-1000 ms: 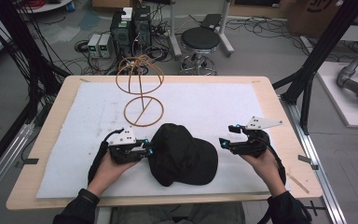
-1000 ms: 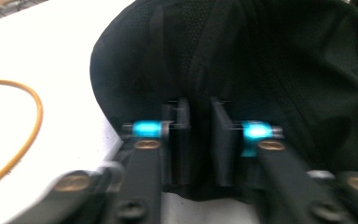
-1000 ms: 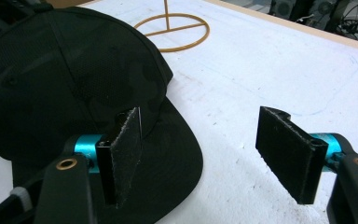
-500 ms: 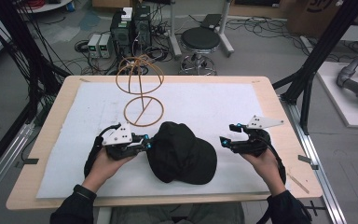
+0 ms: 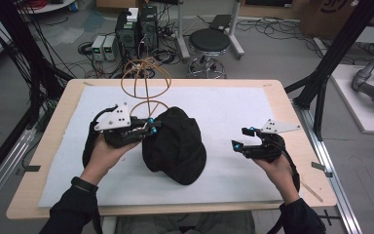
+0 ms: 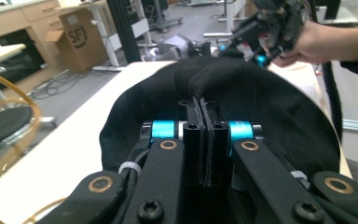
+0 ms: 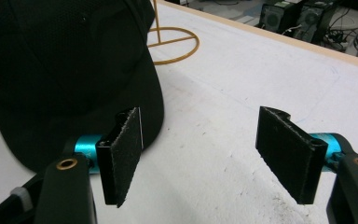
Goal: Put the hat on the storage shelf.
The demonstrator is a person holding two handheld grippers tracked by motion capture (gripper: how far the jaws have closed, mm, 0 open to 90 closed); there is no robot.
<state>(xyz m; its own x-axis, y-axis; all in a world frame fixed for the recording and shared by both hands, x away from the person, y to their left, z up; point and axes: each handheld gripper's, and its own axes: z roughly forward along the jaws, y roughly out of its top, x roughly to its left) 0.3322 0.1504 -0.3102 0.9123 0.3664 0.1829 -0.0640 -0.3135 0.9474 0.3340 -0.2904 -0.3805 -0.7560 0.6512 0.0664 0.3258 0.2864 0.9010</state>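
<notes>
left gripper (image 5: 152, 126): fingers pinched tight on rear edge of black cap (image 5: 175, 146) | right gripper (image 5: 238, 141): fingers spread wide, gripping nothing, just right of cap | cap on white mat (image 5: 233, 112) at bench centre, beside gold wire stand (image 5: 145, 83)

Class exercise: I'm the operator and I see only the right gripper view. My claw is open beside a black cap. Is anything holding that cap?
Observer: Yes, the left claw is shut on a fold of the black cap.
Operator: What is that gold ring behind it?
Observer: The base of a wire stand that rises to a rounded frame.
Operator: Does my claw touch the cap?
Observer: No, the right claw is apart from it.
</notes>
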